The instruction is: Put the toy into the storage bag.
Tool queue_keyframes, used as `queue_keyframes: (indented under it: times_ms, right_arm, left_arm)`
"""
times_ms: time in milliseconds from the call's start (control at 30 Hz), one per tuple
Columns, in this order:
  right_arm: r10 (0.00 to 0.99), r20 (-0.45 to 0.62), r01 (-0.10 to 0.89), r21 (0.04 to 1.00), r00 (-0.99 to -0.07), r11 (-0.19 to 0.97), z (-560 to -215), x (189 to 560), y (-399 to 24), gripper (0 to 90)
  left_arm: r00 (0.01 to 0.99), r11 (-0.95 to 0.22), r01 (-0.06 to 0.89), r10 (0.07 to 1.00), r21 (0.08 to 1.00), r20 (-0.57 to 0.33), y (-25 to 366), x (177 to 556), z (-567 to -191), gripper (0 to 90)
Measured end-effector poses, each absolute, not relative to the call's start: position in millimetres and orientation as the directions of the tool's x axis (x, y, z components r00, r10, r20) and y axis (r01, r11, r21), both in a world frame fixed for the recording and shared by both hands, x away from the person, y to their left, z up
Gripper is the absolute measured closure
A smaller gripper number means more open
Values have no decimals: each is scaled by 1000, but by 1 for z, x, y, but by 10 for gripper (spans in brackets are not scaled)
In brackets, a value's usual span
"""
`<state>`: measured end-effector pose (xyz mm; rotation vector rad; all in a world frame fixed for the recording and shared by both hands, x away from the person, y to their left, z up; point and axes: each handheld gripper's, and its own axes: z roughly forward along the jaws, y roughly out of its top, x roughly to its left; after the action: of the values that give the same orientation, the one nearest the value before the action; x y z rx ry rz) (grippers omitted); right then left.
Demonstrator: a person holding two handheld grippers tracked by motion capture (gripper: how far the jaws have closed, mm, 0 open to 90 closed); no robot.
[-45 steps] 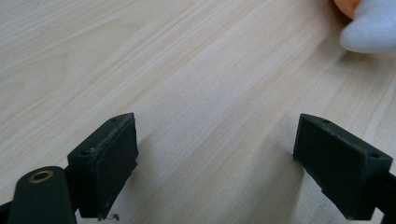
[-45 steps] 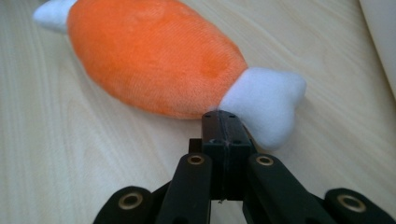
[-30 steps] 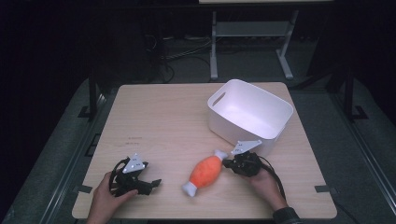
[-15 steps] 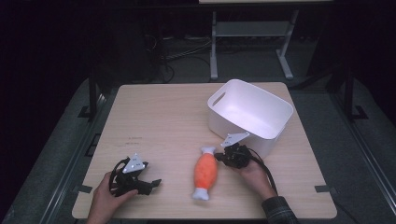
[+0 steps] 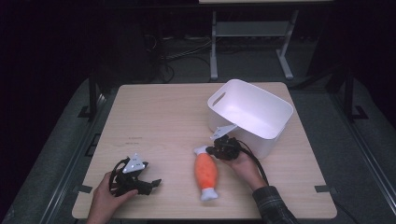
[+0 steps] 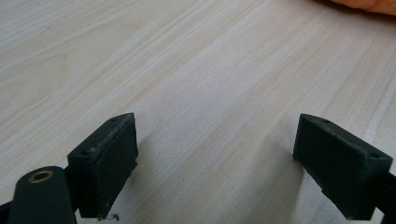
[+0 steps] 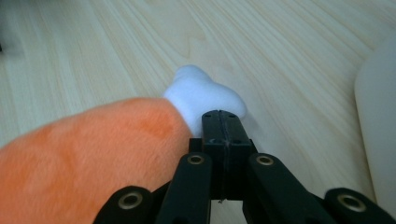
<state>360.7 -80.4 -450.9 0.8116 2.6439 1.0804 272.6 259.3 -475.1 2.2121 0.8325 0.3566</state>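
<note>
An orange plush toy (image 5: 206, 170) with white ends lies on the wooden table (image 5: 159, 116), its length running from near to far. My right gripper (image 5: 211, 150) is shut with nothing between its jaws, and its tips rest against the toy's far white end (image 7: 201, 93). In the right gripper view the closed jaws (image 7: 222, 116) sit just right of the orange body (image 7: 93, 154). My left gripper (image 5: 156, 183) rests open on the table at the front left. In its own view its pads (image 6: 112, 154) stand wide apart over bare wood, with an orange edge of the toy (image 6: 373, 4) at the top right.
A white plastic bin (image 5: 219, 122) with a handle slot stands at the back right of the table, just behind my right hand; its wall (image 7: 378, 116) shows at the right of the right gripper view. Dark floor, cables and a metal stand lie beyond the table.
My right gripper has moved left, and the toy's far end has swung left with it; the toy has turned from a diagonal to nearly front-to-back. The left gripper has stayed put.
</note>
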Motion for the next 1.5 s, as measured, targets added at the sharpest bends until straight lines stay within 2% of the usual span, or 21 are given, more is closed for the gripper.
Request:
queue_keyframes:
  times_ms: [800, 933, 1100, 1500]
  right_arm:
    - [456, 78, 386, 668, -887, 636, -450, 375, -27, 894]
    - [479, 80, 404, 666, -874, 627, -446, 375, -31, 893]
    - [499, 88, 421, 672, -862, 609, -435, 373, -47, 819]
    - [546, 117, 463, 691, -829, 555, -411, 356, -80, 559]
  left_arm:
    - [752, -523, 457, 659, 720, 1, 259, 273, -475, 128]
    - [752, -523, 457, 659, 720, 1, 259, 273, -475, 128]
    - [752, -523, 457, 659, 719, 2, 259, 273, -475, 128]
    - [752, -522, 457, 659, 720, 1, 259, 273, -475, 128]
